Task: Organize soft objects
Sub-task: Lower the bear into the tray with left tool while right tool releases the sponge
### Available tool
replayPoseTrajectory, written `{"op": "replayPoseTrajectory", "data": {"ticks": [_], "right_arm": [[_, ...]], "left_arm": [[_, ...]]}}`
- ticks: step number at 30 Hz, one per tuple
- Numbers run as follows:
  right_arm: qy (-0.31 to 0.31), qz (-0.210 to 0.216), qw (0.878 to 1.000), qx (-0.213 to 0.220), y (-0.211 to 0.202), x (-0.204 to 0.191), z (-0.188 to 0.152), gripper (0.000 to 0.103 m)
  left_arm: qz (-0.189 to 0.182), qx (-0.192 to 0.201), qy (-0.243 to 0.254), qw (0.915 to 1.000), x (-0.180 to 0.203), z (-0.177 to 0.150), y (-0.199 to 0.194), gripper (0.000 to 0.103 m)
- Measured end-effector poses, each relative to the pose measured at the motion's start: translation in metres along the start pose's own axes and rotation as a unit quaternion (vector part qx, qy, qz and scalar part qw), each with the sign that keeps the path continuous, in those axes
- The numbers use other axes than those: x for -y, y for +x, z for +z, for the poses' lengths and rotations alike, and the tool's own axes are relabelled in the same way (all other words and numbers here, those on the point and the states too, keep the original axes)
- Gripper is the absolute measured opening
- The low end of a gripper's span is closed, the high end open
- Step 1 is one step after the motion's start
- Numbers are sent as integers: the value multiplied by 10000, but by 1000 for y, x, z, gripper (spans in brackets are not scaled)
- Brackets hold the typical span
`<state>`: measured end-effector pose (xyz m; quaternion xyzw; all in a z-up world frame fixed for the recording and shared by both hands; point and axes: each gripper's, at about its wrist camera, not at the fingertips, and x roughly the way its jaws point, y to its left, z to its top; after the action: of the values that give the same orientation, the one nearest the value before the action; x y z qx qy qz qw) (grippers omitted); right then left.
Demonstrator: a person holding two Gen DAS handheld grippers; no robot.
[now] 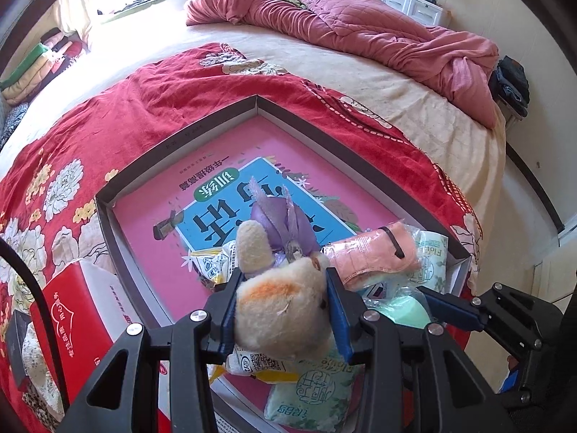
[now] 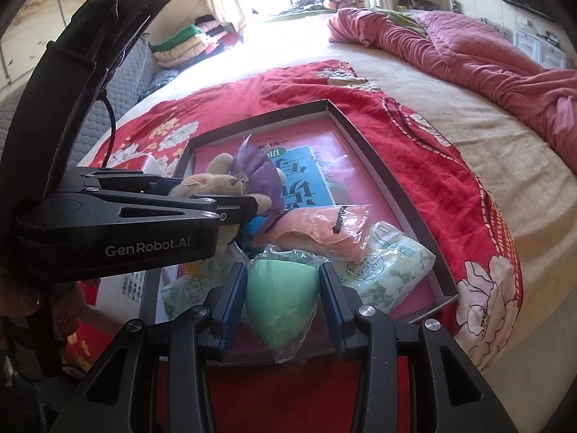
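My left gripper (image 1: 283, 294) is shut on a beige plush rabbit (image 1: 281, 306) with a purple bow, held just above the near end of a shallow box (image 1: 108, 216) lined with a pink book cover. It also shows in the right wrist view (image 2: 230, 180). My right gripper (image 2: 283, 288) is shut on a green sponge in clear plastic wrap (image 2: 281, 296) over the box's near edge. A pink cloth in a bag (image 2: 324, 227) and pale green tissue packs (image 2: 389, 267) lie in the box.
The box sits on a red floral blanket (image 1: 180, 93) on a bed. A red carton (image 1: 79, 310) stands left of the box. A crumpled pink quilt (image 1: 360, 32) lies at the far side. Folded clothes (image 1: 43, 61) are stacked far left.
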<state>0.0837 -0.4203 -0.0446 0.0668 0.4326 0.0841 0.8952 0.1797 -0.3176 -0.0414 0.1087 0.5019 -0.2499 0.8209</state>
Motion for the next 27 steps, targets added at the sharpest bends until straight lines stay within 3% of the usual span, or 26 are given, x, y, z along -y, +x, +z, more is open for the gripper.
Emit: {"op": "replayPoseTrajectory", "data": {"ticks": [5,10,16,27], "right_arm": [[-67,-36,10000,-24,2,-1,1,46],[-111,-62,9999,-73,3,-2,1,61],[-143,-211,9997,-54,-1,0,2,70],[-209,-638,9977,67,-21,5,7,71]], "left_arm": [[-68,-17,34,10000,2,0,0,43],[-61,-49,79,9999,3,1,1,44],[-131,-99,58,9998,2,2,1,44],[-260,-169,-84,9995,-3,1,-2,49]]}}
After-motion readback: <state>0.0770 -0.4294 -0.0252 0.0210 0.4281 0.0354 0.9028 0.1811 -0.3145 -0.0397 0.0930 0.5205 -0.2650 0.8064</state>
